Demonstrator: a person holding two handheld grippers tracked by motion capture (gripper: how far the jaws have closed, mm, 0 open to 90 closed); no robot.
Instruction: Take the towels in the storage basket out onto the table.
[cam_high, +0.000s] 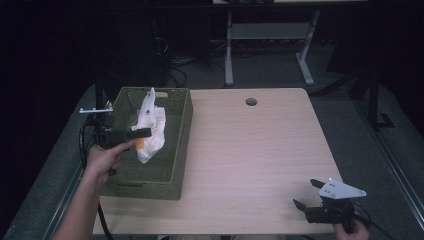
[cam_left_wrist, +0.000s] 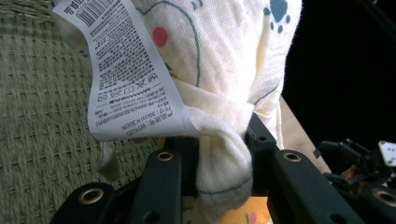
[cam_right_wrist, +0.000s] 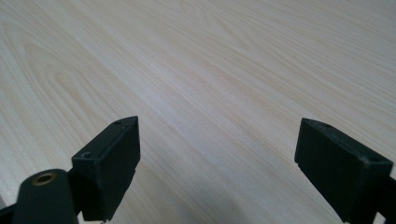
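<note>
Cream muslin cloth (cam_left_wrist: 224, 70) is hanging pinched in the left gripper (cam_high: 142, 132) above the woven basket (cam_high: 182, 150), likely for dropping in; right gripper (cam_high: 307, 195) is idling wide apart.

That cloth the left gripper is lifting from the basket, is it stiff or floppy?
Probably floppy: the cloth bunches where the left gripper pinches it and hangs in folds over the basket. Likely light, too. Its label curls loosely.
</note>
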